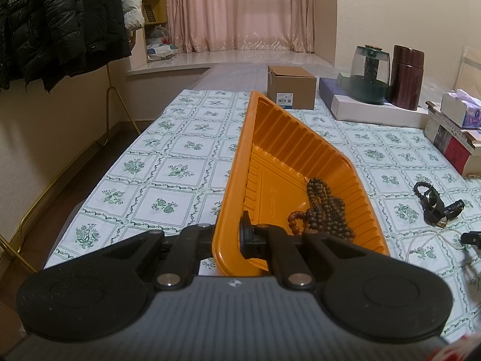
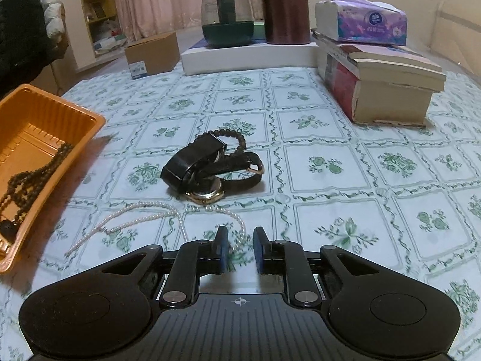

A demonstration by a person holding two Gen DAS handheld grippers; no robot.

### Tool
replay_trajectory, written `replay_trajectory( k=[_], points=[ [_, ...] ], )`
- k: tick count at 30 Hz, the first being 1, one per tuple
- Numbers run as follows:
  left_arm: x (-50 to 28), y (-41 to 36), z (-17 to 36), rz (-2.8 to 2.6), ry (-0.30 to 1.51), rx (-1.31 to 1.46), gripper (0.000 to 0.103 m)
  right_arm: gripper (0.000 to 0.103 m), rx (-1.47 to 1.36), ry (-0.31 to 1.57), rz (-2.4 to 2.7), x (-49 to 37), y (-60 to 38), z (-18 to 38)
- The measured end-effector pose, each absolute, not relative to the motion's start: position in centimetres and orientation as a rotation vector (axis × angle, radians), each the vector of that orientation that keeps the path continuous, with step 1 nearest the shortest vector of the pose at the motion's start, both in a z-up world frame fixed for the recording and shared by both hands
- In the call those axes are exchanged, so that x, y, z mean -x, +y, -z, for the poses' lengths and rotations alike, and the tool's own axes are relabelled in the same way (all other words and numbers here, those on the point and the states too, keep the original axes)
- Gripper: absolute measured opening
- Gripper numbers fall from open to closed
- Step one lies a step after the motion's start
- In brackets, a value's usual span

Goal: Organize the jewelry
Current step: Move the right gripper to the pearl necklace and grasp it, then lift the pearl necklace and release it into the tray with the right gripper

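My left gripper (image 1: 233, 237) and right gripper (image 2: 239, 249) look alike: a grey ribbed body at the bottom edge with a small round crosshair mark in the middle, flanked by two matte black rounded lobes, each with a faint circle pressed in. Black link arms run forward on silver round-headed pins. The right one's fingers (image 2: 222, 248) carry dark blue pads.

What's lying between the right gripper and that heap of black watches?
A pearl necklace on the tablecloth, between the right gripper and the watches, seen in the right wrist view.
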State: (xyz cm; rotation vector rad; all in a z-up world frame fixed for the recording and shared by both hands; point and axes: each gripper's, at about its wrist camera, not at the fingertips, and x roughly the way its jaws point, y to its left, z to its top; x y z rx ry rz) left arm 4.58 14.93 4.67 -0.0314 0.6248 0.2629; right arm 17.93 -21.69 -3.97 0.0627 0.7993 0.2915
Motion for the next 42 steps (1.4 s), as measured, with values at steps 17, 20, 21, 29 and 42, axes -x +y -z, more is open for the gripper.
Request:
replay_trajectory(
  k=[17, 20, 21, 29, 42],
  points=[
    [-4.7, 14.9, -4.6, -0.262, 0.623, 0.029, 0.006, 0.002, 0.036, 0.714, -0.287, -16.6, -20.4, 1.5],
    [-4.7, 14.8, -4.6, -0.261, 0.621, 0.028, 0.006, 0.002, 0.053, 0.648, -0.313, -15.7, -20.3, -1.2],
    [-4.6, 14.8, -4.6, -0.261, 0.621, 0.028, 0.006, 0.002, 0.057, 0.628, -0.323, -15.5, -20.3, -2.1],
    [-4.6, 14.8, -4.7, -0.261, 0.62, 0.027, 0.006, 0.002, 0.116, 0.488, -0.403, -13.9, -19.2, -9.1],
    [-4.5, 14.8, -4.7, -0.259, 0.62, 0.027, 0.006, 0.002, 0.14, 0.377, -0.568, -12.7, -16.1, -14.9]
  ],
)
